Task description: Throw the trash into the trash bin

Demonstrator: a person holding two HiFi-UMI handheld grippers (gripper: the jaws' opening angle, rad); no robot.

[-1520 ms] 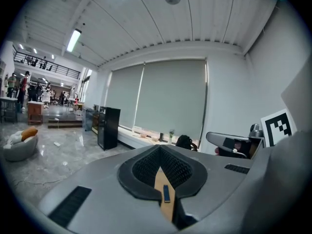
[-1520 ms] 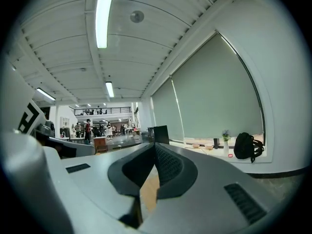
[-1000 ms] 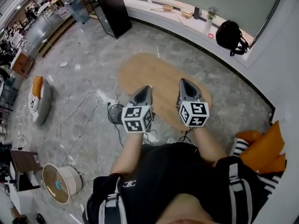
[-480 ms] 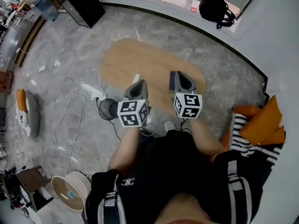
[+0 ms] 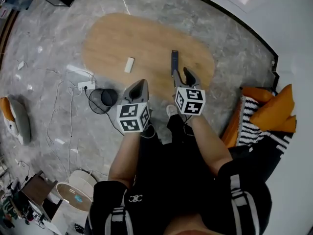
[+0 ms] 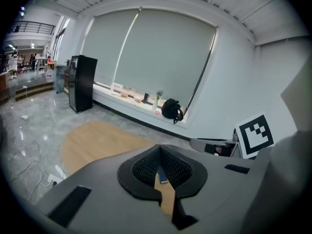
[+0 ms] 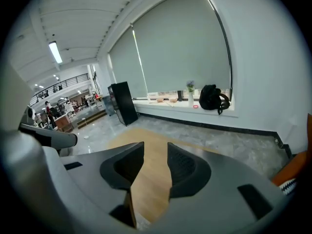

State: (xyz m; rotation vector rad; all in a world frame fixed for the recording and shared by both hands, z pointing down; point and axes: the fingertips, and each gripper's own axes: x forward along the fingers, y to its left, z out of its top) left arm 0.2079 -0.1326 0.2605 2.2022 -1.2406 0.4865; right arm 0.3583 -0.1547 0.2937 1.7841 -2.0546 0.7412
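On the grey floor (image 5: pixel 234 58) by the oval tabletop's (image 5: pixel 146 33) near left edge stands a black mesh trash bin (image 5: pixel 102 100), with a power strip (image 5: pixel 85 85) and cables beside it. On the wood, a white strip (image 5: pixel 129 64) and a dark blue flat piece (image 5: pixel 174 58) lie apart. Both grippers hover at the near edge, tilted down: the left gripper (image 5: pixel 142 82) has its jaws together and empty; the right gripper's (image 5: pixel 182 74) jaws are opening, with nothing between them.

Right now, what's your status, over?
Left gripper fingers together, empty; right gripper fingers opening, empty. Small white rectangular scrap and dark blue flat packet on oval wooden surface. Black mesh trash bin beside it; nothing blocking.
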